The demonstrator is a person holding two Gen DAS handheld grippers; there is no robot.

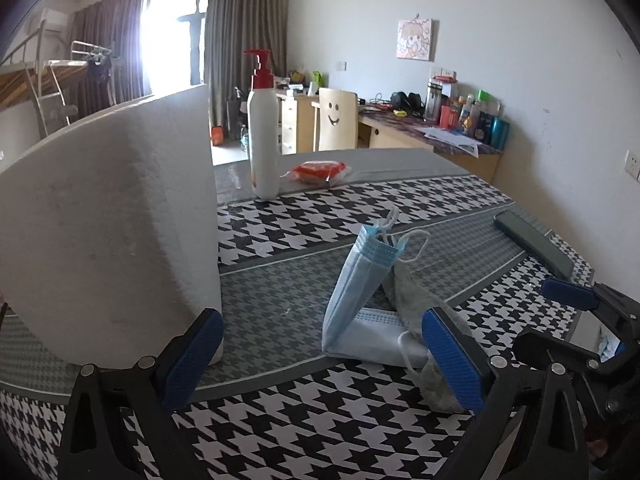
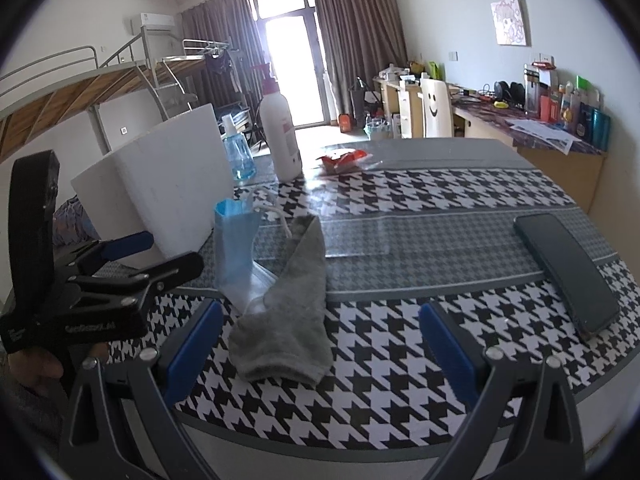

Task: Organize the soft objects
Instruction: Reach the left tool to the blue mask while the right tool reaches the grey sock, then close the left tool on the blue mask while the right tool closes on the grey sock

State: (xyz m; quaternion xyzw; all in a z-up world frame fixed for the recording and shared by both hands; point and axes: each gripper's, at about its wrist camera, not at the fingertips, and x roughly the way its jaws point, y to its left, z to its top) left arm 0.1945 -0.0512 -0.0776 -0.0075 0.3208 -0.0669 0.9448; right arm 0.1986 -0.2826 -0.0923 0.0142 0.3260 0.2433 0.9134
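Both tools [image 1: 322, 356] [image 2: 318, 354] wide (unloaded), sock [image 2: 286, 320] between, phone [image 2: 568, 272] near edge

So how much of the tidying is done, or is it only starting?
Barely started, it seems. Nothing looks put away: the blue face mask and grey sock lie loose together on the table, beside the white foam box. Both the left gripper and right gripper are open, holding nothing. Everything remains.
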